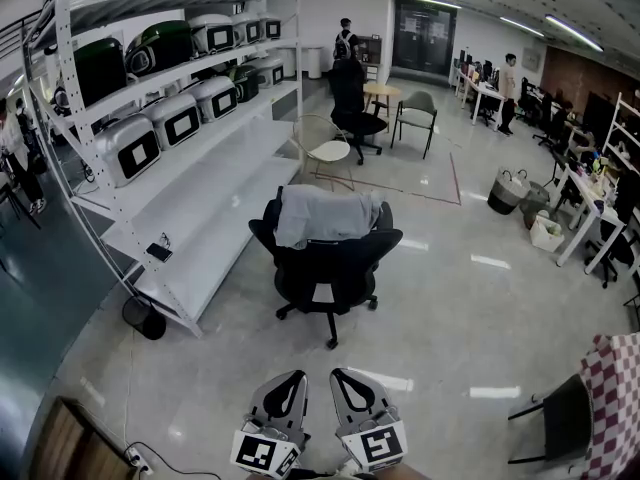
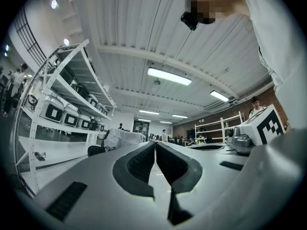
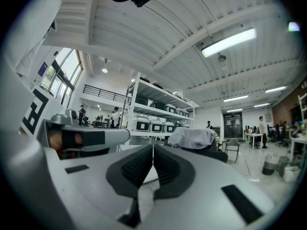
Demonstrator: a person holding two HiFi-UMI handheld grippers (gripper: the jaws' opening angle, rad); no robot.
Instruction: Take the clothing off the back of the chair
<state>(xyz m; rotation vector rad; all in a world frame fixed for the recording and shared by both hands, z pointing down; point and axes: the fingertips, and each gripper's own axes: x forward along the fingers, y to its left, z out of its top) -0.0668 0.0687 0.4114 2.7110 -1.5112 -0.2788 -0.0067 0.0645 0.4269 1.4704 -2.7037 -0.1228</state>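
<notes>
Two hand-held grippers are showing at 6 o'clock in the head view, side by side: the left gripper (image 1: 290,378) and the right gripper (image 1: 345,376). Each is made of smooth, pale grey plastic with dark, finely ribbed pads. Each is carrying one of two white marker cubes (image 1: 262,453) printed with black squares. In both gripper views the jaws are sitting pressed together, tip to tip, with nothing between them.

One piece of clothing (image 1: 325,215), soft, light grey and rumpled, is lying draped over the back of one black swivel chair (image 1: 330,273). The chair is padded and has armrests and a star-shaped base on casters. It is standing at 12 o'clock from the grippers, well apart from them, near the middle of the view.

At 10 o'clock, one tall white metal shelving rack (image 1: 215,203) is holding rows of boxy white appliances (image 1: 130,148) with dark, rounded windows; they are overlapping too much to count. The glossy grey floor (image 1: 450,298) is reflecting the ceiling lights. At 4 o'clock, one red-and-white checked cloth (image 1: 615,408) is hanging at the frame's edge.
</notes>
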